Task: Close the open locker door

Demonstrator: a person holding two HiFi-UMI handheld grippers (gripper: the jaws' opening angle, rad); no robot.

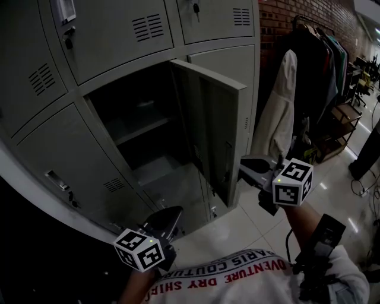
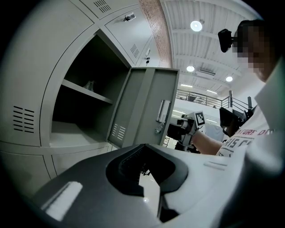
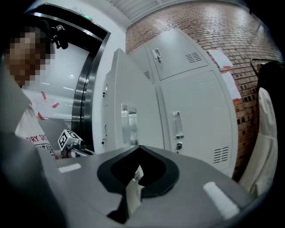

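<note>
The open locker door (image 1: 211, 130) of the grey locker bank stands swung out toward me, and the dark compartment (image 1: 139, 133) with its shelf is exposed. My right gripper (image 1: 244, 168) is shut and empty; its tip sits just off the door's outer face, near the free edge. The right gripper view shows that face (image 3: 116, 102) with its handle (image 3: 128, 124) straight past the right gripper (image 3: 136, 174). My left gripper (image 1: 168, 218) hangs shut and empty, low in front of the lower lockers. From it the door (image 2: 142, 107) shows beyond the left gripper (image 2: 144, 173).
Closed lockers (image 1: 107, 29) surround the open one. A clothes rack (image 1: 317, 53) with dark garments and a white coat (image 1: 278, 116) stands right of the lockers against a brick wall (image 1: 278, 18). Glossy tiled floor (image 1: 243, 228) lies below, with cables (image 1: 363, 189) at the right.
</note>
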